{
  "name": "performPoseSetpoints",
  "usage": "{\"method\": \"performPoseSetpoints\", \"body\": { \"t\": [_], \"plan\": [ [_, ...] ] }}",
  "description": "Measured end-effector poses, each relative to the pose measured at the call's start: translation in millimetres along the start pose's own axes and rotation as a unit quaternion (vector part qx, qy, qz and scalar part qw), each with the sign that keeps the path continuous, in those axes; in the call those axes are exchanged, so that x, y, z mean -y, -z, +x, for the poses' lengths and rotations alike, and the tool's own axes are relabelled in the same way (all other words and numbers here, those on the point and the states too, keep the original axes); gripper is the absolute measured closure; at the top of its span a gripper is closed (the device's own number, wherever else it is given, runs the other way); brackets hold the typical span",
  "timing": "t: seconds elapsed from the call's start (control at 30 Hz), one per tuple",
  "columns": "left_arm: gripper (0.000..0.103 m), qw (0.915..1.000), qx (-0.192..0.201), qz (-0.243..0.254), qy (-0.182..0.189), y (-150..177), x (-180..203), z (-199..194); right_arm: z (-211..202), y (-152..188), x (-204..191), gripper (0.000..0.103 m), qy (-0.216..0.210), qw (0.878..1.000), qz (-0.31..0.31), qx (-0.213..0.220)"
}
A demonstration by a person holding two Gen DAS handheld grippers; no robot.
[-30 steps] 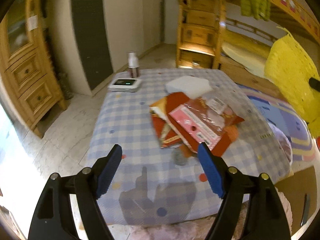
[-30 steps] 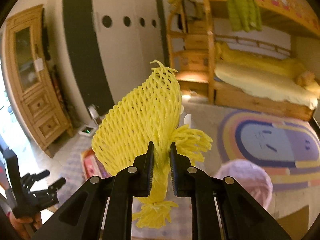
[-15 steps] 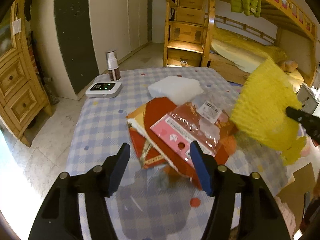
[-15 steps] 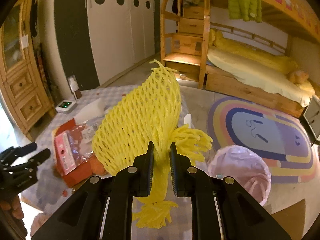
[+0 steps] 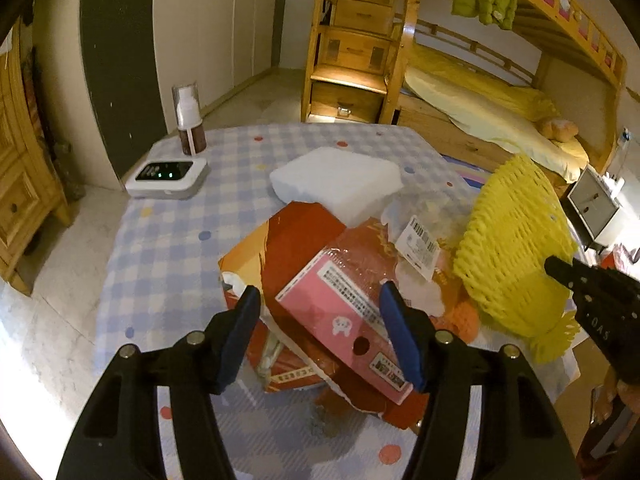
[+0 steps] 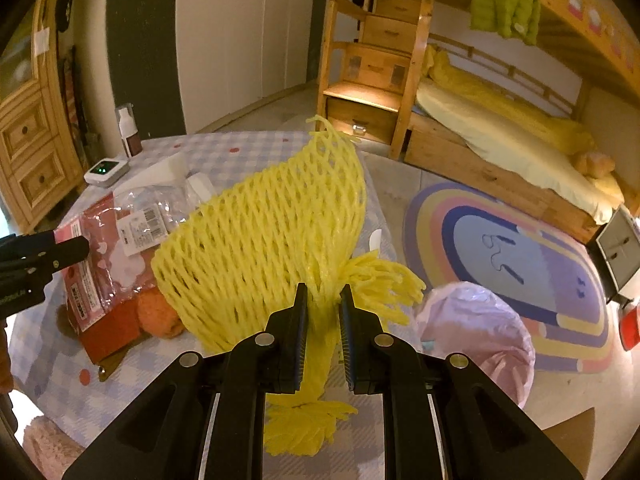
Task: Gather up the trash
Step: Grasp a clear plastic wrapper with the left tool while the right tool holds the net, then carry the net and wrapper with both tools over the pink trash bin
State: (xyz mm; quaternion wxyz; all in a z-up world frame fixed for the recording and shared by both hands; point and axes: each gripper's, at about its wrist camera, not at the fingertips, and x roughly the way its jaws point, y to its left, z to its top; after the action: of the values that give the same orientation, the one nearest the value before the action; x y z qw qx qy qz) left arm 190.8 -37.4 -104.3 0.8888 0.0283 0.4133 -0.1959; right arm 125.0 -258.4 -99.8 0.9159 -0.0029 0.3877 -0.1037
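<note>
My right gripper (image 6: 324,292) is shut on the bunched neck of a yellow foam net (image 6: 264,240), which hangs over the right side of the table. The same net (image 5: 512,248) shows at the right of the left wrist view. A trash pile lies on the checked tablecloth (image 5: 168,240): a torn red cardboard box (image 5: 304,232), a pink-labelled plastic wrapper (image 5: 340,308), a clear bag with a barcode label (image 5: 420,240) and a white foam block (image 5: 336,180). My left gripper (image 5: 319,294) hovers over the wrapper, jaws closing. The wrapper lies between the pads, untouched.
At the table's far left stand a white device with green lights (image 5: 166,178) and a spray bottle (image 5: 188,120). A pink bag-lined bin (image 6: 476,332) sits on the floor right of the table, by a rainbow rug (image 6: 520,260). Behind are a bunk bed and a wooden cabinet.
My left gripper has moved forward and down onto the trash pile and its jaws have narrowed. My right gripper has sunk toward the table with the net still in it.
</note>
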Motion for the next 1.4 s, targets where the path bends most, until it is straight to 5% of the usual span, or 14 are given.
{"method": "performPoseSetpoints", "body": {
  "t": [0.13, 0.37, 0.5, 0.93, 1.13, 1.4],
  "plan": [
    [0.071, 0.9993, 0.019, 0.004, 0.031, 1.2, 8.3, -15.5, 2.9, 3.1, 1.1, 0.087, -0.002, 1.000, 0.004, -0.005],
    [0.081, 0.9965, 0.035, 0.020, 0.073, 9.2, 33.4, -38.5, -3.9, 4.7, 7.0, 0.087, -0.014, 1.000, 0.014, -0.004],
    [0.103, 0.9971, 0.024, 0.036, 0.063, 10.7, 51.2, -32.9, -14.0, 6.4, 12.5, 0.087, -0.017, 1.000, 0.020, 0.002],
    [0.103, 0.9797, 0.109, 0.152, 0.072, 29.7, 131.6, -85.0, -92.6, 34.5, 92.6, 0.087, 0.029, 0.994, 0.090, 0.052],
    [0.103, 0.9678, 0.101, 0.213, 0.089, 39.0, 181.3, -77.5, -100.4, 61.8, 128.9, 0.087, 0.077, 0.990, 0.111, 0.044],
    [0.103, 0.9624, 0.065, 0.221, 0.143, 32.3, 239.1, -43.3, -93.2, 88.7, 178.1, 0.086, 0.117, 0.981, 0.156, 0.019]
  ]
}}
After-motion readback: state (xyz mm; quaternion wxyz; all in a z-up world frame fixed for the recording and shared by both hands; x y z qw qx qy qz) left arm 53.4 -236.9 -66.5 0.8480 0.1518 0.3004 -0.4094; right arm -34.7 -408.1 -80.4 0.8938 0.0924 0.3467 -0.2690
